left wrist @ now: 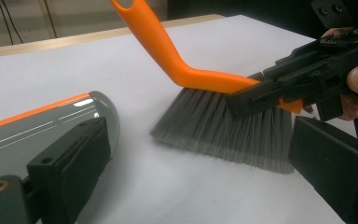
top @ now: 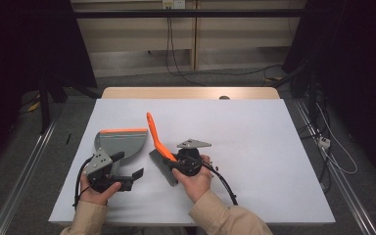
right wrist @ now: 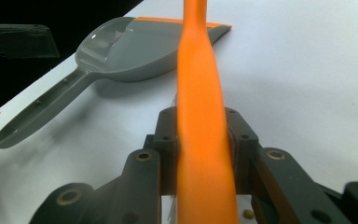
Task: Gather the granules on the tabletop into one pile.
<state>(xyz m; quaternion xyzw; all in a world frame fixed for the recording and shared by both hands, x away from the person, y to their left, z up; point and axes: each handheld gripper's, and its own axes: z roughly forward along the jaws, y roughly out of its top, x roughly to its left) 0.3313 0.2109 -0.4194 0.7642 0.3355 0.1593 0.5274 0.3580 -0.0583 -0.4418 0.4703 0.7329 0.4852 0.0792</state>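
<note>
We grip the orange brush [top: 160, 147] in our right gripper [top: 176, 164], jaws clamped on its handle. Our left gripper [top: 127, 171] stands open near the desk's [top: 254, 147] front edge, one jaw beside the grey dustpan [top: 120, 142].

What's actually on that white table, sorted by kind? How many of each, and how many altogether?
Brushes: 1, the brush with orange handle and grey bristles, clamped in the right hand-held gripper.
Dustpans: 1, the grey dustpan with an orange edge, lying by the left hand-held gripper.
Hand-held grippers: 2, one in each hand.
Total: 4.
</note>
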